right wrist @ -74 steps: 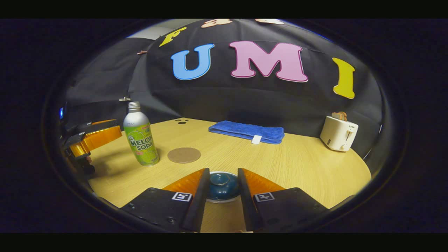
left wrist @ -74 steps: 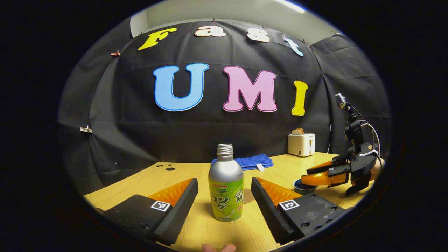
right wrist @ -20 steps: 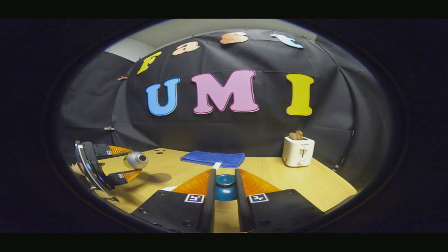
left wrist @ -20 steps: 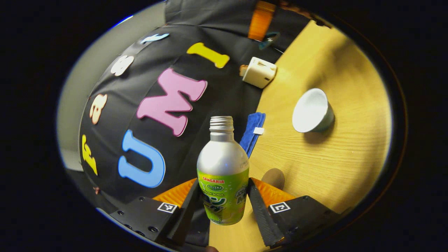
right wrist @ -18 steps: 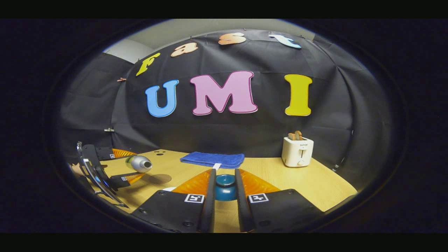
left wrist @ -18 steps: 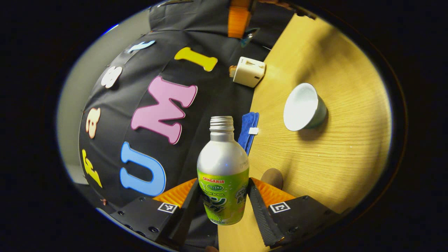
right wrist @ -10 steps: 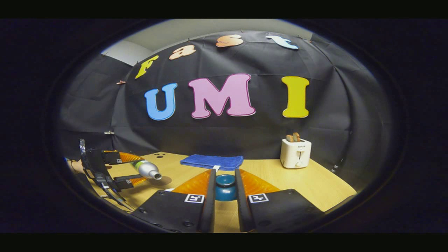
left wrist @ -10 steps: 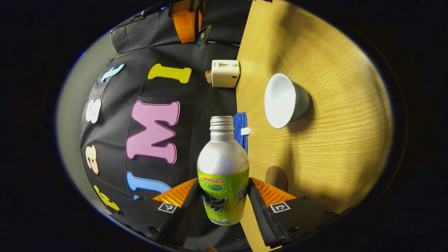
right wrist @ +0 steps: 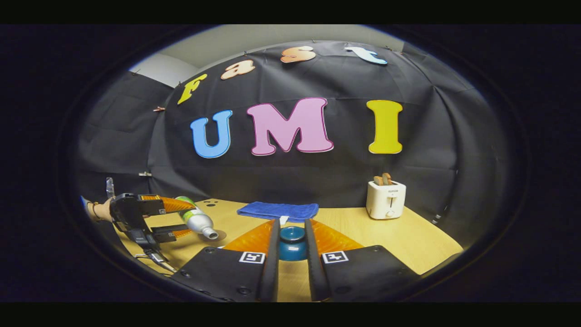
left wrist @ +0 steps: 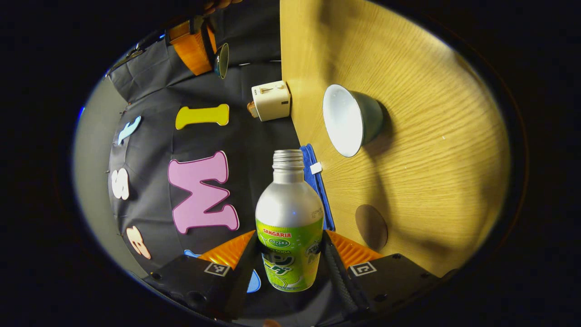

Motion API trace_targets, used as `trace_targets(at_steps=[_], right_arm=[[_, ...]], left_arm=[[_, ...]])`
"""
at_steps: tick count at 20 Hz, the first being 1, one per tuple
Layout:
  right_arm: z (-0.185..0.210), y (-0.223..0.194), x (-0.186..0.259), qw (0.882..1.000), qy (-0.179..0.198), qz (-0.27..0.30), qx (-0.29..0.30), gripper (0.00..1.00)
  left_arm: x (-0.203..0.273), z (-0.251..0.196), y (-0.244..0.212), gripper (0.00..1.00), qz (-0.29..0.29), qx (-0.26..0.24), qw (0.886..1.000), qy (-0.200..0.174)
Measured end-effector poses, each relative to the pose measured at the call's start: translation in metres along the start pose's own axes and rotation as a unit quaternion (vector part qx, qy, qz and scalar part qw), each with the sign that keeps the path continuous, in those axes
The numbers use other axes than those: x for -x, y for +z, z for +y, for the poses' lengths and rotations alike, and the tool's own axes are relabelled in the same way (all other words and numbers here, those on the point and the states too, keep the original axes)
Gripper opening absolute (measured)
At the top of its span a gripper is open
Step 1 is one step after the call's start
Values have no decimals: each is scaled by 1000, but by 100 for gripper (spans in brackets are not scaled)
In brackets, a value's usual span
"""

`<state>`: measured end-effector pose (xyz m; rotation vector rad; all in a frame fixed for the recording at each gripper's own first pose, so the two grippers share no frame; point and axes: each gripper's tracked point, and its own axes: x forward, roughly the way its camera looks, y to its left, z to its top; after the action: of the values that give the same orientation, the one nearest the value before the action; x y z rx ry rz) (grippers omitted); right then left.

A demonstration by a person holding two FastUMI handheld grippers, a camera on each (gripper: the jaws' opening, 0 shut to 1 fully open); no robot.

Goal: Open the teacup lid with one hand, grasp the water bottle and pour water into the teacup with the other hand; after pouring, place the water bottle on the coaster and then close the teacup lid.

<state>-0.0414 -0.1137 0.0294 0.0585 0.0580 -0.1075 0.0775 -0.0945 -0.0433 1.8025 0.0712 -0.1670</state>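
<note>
My left gripper is shut on the silver and green water bottle, which has no cap. It holds the bottle tipped far over above the table, mouth toward the open white-lined teacup. No water shows at the mouth. The round brown coaster lies bare near the cup. My right gripper is shut on the dark blue teacup lid, lifted off the cup. In the right gripper view the left gripper carries the bottle slanted down over the coaster.
A folded blue towel lies at the back of the wooden table. A white toaster with toast stands at the back right. A person's hand holds the left gripper at the far left.
The left gripper has lifted the bottle and keeps rolling it further over toward the cup. The right gripper holds the lid lifted and nearly still.
</note>
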Motion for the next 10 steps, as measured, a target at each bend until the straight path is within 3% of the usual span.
trace_targets(at_steps=[5, 6, 7, 10], right_arm=[[0, 1, 2, 1000, 2, 0, -1, 31], [-1, 1, 1, 1000, 2, -1, -1, 26], [-1, 2, 2, 1000, 2, -1, -1, 31], [-2, 2, 2, 1000, 2, -1, -1, 31]], left_arm=[[0, 1, -3, 81, 3, -32, 999, -8], [1, 1, -2, 81, 2, -37, 999, -7], [0, 1, -2, 81, 1, -42, 999, -5], [-1, 1, -5, 81, 0, -58, 998, -2]])
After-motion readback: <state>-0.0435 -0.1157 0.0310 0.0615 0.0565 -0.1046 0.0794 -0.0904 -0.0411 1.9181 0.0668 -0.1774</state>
